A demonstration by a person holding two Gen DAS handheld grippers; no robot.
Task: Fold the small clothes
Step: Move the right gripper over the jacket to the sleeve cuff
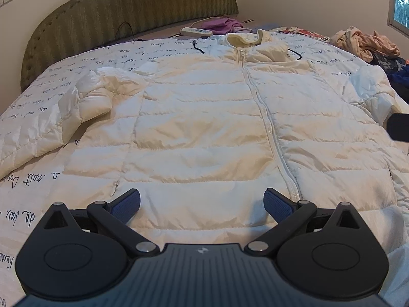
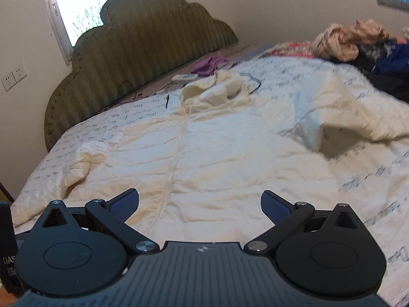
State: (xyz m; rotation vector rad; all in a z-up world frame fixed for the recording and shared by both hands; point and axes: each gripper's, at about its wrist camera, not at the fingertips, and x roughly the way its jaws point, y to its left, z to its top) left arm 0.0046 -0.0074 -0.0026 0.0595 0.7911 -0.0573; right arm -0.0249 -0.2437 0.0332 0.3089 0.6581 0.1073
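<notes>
Jacket (image 1: 217,117) zipper sharp from left wrist, blurred from right

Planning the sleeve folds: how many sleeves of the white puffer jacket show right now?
2. One sleeve lies bent on the bedspread at the jacket's left in both views; the other sleeve spreads to the right, rumpled, its cuff not clearly in view.

Both wrist views look low from the foot of the bed (image 1: 30,81) toward the headboard (image 1: 127,12), close above the white puffer jacket (image 1: 204,117). The right view sits further right, angled left. Both share jacket, headboard and clothes pile (image 2: 350,41).
</notes>
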